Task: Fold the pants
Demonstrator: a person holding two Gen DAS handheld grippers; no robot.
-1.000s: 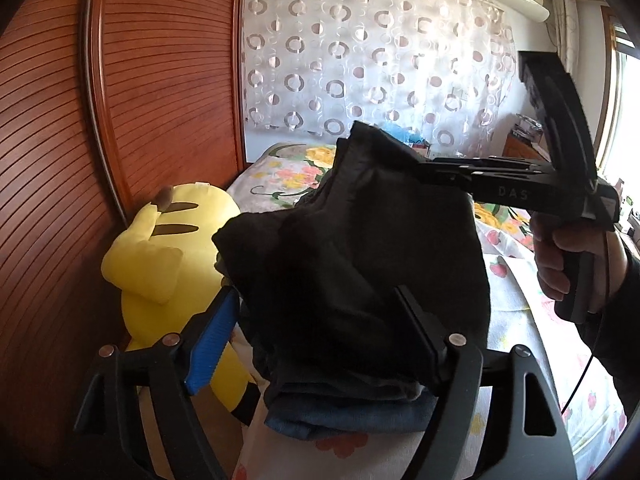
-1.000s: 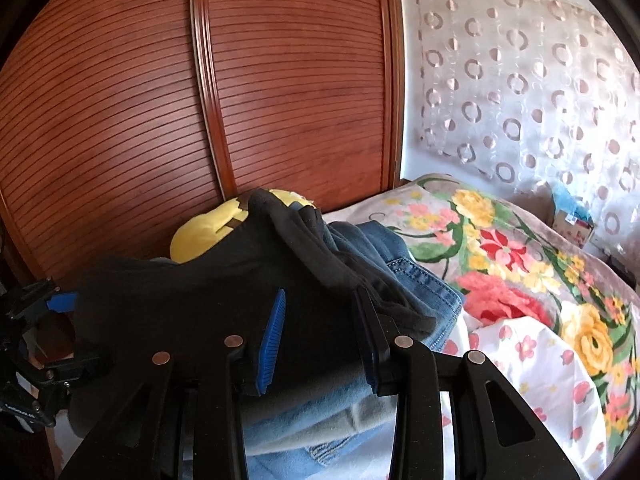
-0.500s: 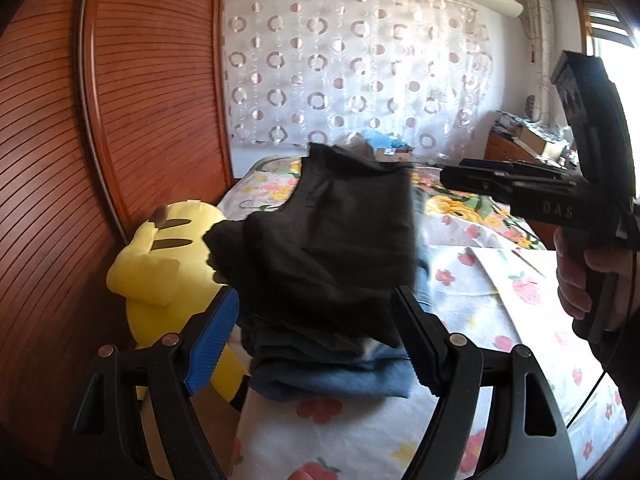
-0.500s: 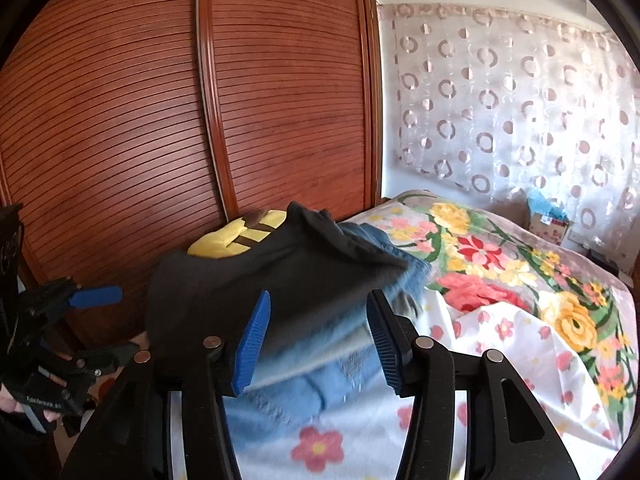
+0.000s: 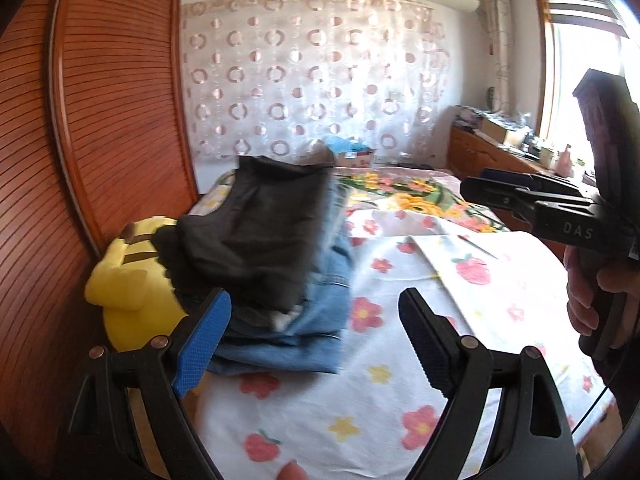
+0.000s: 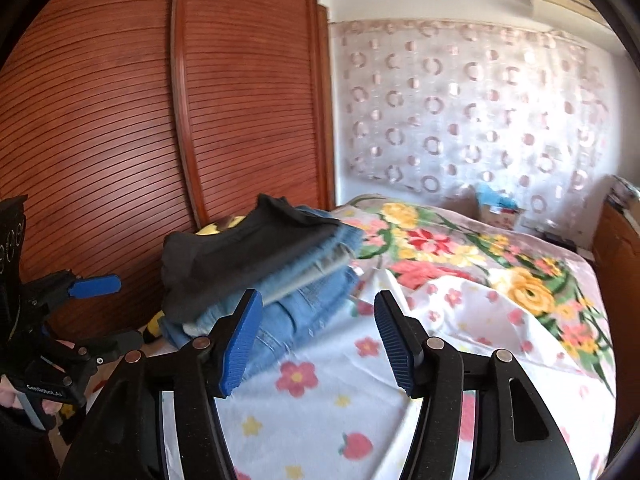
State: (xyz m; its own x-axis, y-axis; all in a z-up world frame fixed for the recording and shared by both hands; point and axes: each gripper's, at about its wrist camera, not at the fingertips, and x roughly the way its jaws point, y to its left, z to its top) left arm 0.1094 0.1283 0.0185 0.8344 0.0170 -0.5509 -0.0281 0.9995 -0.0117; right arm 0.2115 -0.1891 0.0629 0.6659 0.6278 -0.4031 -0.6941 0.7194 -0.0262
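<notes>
A folded pair of black pants [image 5: 260, 236] lies on top of a pile of folded blue jeans [image 5: 320, 320] at the left edge of the bed. My left gripper [image 5: 314, 298] hangs just short of the pile, its jaws opening, with nothing pinched between the pads. In the right wrist view the black pants [image 6: 240, 256] and the jeans [image 6: 304, 312] sit ahead and to the left. My right gripper [image 6: 318, 298] is drawn back over the sheet, its jaws opening and empty. Each gripper also shows in the other's view: the right gripper [image 5: 500, 196] and the left gripper [image 6: 108, 312].
A yellow plush toy [image 5: 128, 280] leans between the pile and the wooden wardrobe doors [image 5: 100, 120]. The bed carries a white flowered sheet [image 5: 400, 400] and a floral blanket [image 6: 440, 240]. A wooden cabinet [image 5: 500, 160] stands at the far right, a patterned curtain [image 6: 460, 112] behind the bed.
Both grippers have drawn back from the pile. The right gripper opened and let go of the black pants, which now lie flat on the jeans. The left jaws have widened a little.
</notes>
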